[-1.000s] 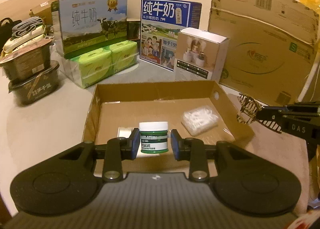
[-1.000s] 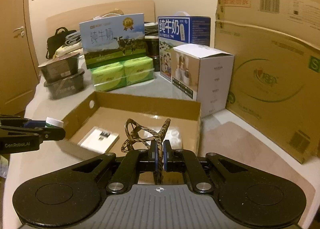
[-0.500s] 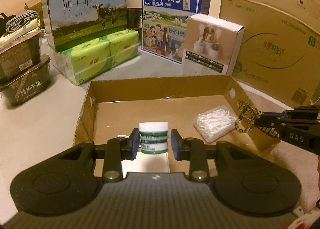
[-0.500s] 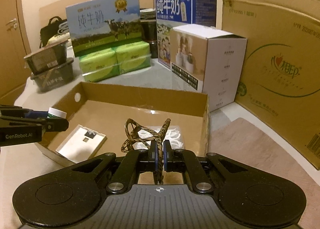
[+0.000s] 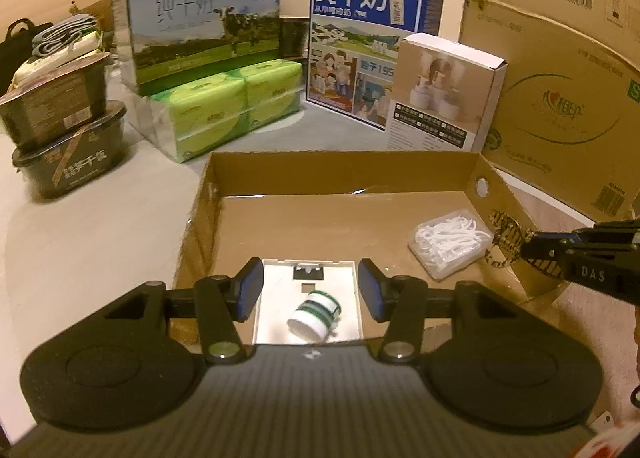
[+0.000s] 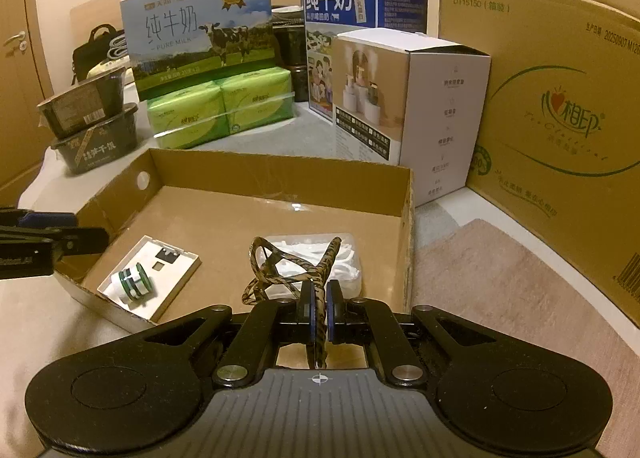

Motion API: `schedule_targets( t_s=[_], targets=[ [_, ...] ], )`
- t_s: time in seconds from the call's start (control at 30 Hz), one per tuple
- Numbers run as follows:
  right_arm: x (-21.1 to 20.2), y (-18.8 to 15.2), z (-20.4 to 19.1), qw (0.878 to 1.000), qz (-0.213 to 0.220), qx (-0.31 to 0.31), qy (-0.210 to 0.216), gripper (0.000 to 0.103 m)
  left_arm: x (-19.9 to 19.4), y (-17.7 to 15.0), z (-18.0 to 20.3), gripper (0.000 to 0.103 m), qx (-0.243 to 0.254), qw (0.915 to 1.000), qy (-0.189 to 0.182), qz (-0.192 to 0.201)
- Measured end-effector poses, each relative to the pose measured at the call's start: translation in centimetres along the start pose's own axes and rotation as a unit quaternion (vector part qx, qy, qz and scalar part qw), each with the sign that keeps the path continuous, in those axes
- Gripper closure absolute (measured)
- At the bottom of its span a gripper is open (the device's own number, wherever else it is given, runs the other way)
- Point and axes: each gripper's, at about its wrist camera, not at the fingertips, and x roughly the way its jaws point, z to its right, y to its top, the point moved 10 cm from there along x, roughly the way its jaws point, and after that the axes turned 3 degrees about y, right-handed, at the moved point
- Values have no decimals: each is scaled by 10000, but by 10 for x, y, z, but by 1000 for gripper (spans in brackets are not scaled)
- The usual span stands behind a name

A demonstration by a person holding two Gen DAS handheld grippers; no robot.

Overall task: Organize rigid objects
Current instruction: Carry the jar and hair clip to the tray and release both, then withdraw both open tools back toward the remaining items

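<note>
- Small white jar with green bands, tipped on its side atop a flat white square device, in the near-left part of a shallow brown cardboard tray.
- Left gripper above it, jaws opening, blue pads clear of the jar on both sides; jar released, seen low between them.
- Clear plastic case of white floss picks at about 2 o'clock from the jar, near the tray's right wall.
- Right gripper clenched on a leopard-print plastic hair claw, held over the floss case by the right wall.
- Beyond the tray at 12 o'clock: green tissue packs, two milk cartons, a white product box.
- Large corrugated carton at 2 o'clock; stacked dark noodle bowls at 10 o'clock.
</note>
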Motion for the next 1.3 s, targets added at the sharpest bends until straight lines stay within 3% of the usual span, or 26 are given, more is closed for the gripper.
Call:
schedule_targets(
  t_s=[0.13, 0.27, 0.33, 0.4, 0.47, 0.7, 1.1, 1.3],
  targets=[
    [0, 4, 0, 9999, 75, 59, 36, 98, -8, -5, -5, 54, -50, 10000, 68, 37],
    [2, 4, -3, 9999, 93, -53, 131, 95, -18, -9, -8, 38, -91, 9998, 141, 100],
    [-2, 3, -4, 9998, 127, -130, 120, 88, -23, -11, -8, 38, -74, 9997, 181, 134],
    [-10, 1, -4, 9997, 154, -135, 127, 71, -30, -13, -7, 37, -87, 9997, 193, 156],
    [-19, -2, -2, 9997, 195, -107, 91, 66, -39, -17, -6, 36, -103, 9996, 196, 181],
    [-70, -18, 5, 9993, 332, 152, -18, 62, -77, -32, 9, 32, -155, 9994, 147, 271],
    [-165, -69, -16, 9983, 531, 251, -50, 41, -158, -72, 29, 23, -285, 9987, 104, 415],
    [-196, -95, -21, 9982, 537, 251, -63, 37, -187, -98, 36, 19, -238, 9989, 128, 376]
  ],
)
